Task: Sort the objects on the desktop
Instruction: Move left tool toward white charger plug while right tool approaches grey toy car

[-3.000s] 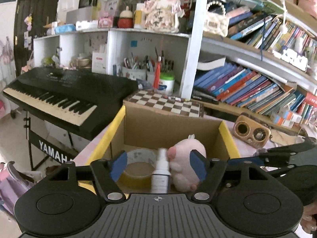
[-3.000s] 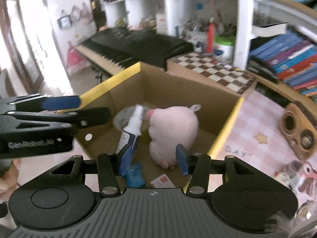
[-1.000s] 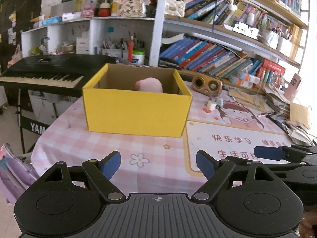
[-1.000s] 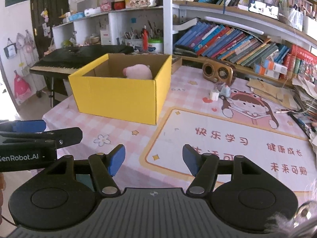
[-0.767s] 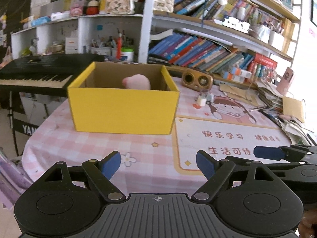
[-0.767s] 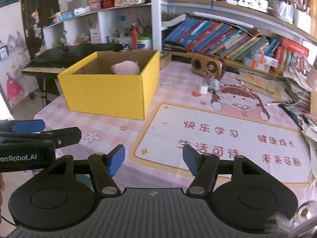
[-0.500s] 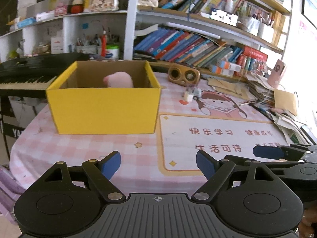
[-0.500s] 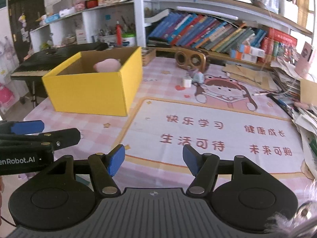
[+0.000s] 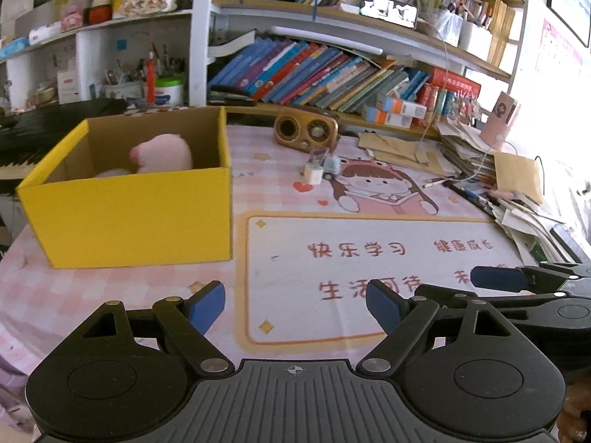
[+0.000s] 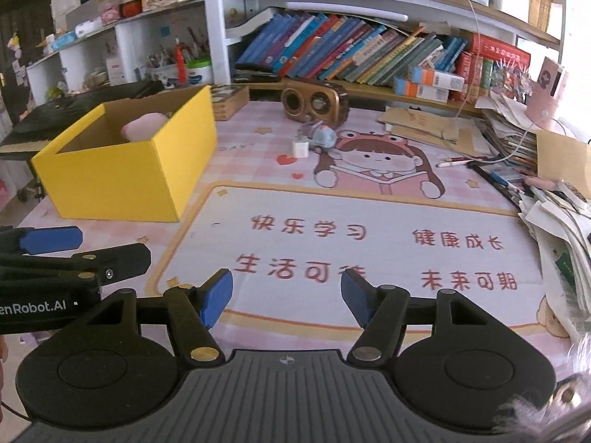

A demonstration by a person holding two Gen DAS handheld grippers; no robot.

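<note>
- Both grippers hang empty over the near edge of the table, pulled well back from the box they were reaching into three seconds ago: the left gripper (image 9: 295, 308) has its blue pads spread wide with nothing between them, and the right gripper (image 10: 286, 297) is likewise released, its jaws somewhat narrower.
- Each tool shows at the edge of the other's view, side by side above the pink checked tablecloth (image 9: 92, 288).
- Under the fingers lies a printed desk mat (image 10: 369, 243) with red Chinese characters and a cartoon girl; its middle is bare.
- The yellow cardboard box (image 9: 136, 217) has slid to the left of both views compared with a second ago. It stands on the cloth at the mat's left edge.
- A pink plush toy (image 9: 162, 153) sits inside the box, its top showing above the near wall, which hides the rest of the contents.
- Farther back, a small white cube (image 10: 300, 148) and a toy car (image 10: 321, 136) rest just beside each other on the mat, with a brown retro speaker (image 10: 314, 102) behind them.
- Papers and pens (image 10: 524, 170) crowd the right side; bookshelves (image 9: 332, 70) and a black keyboard (image 10: 74, 105) close the background.
</note>
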